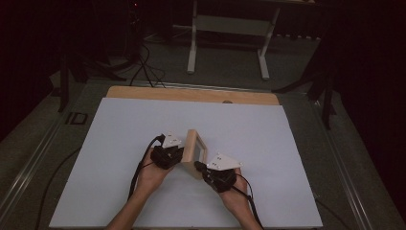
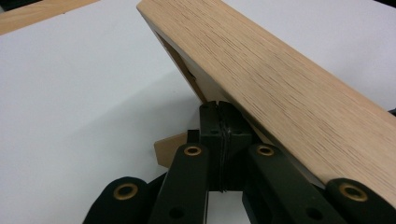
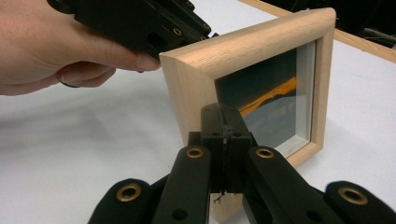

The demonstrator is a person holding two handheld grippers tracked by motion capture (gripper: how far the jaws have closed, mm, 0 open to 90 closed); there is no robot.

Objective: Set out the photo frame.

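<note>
The left tongs [image 2: 222, 140] have their jaws pressed flat together, pad against pad, with nothing visibly caught between them. Their tips sit right at the back of a wooden picture frame [image 2: 289, 88], under its slanting top edge, and a small tan flap [image 2: 169, 150] of the frame's backing shows just to one side of the closed tips. Whether the tips actually press on the back cannot be told from this angle.

The right tongs [image 3: 223, 126] are closed just as tightly, jaws meeting along one thin seam, and they hold nothing. Their tips stand against the near corner of the picture frame [image 3: 196, 88], at the front side where the glass begins. Behind the glass is a dark picture [image 3: 271, 102] with an orange streak across it.

From above, the left tongs [image 1: 179, 154] and the right tongs [image 1: 200, 167] flank the picture frame [image 1: 194, 153], which stands upright on edge directly between them, touched or nearly touched from both sides. The left hand [image 3: 60, 51] grips its tool just behind the frame's far side, seen beyond the right tongs.

The frame rests on a white sheet [image 1: 119, 143] covering the tabletop [image 1: 191, 95], whose wooden edge shows beyond the tongs. Farther off on the dark floor stands a white table base [image 1: 229, 38], with black cables [image 1: 143, 67] trailing nearby.
</note>
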